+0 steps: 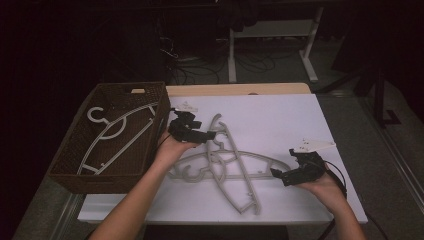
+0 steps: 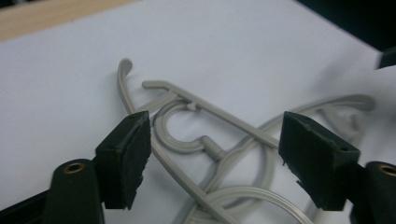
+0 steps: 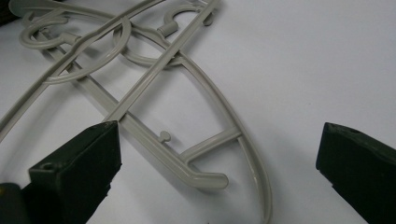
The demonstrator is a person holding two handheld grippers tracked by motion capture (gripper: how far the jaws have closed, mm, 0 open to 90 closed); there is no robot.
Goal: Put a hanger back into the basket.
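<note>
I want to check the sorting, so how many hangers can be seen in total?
3. One hanger in the basket lies inside the woven basket at the left. Two crossed hangers lie on the white table: the upright hanger and the sideways hanger. More could be hidden in the tangle.

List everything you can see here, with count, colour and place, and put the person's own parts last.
Basket: one, dark brown wicker, left side of the table.
Hanger in basket: one, pale grey-white, lying inside the basket.
Hangers on table: a crossed pile, at least two, grey plastic, on the white tabletop between the grippers.
Desk frame: one, white, behind the table.
Left gripper: black, jaws open, at the pile's upper end.
Right gripper: black, jaws open, at the pile's right end.
</note>
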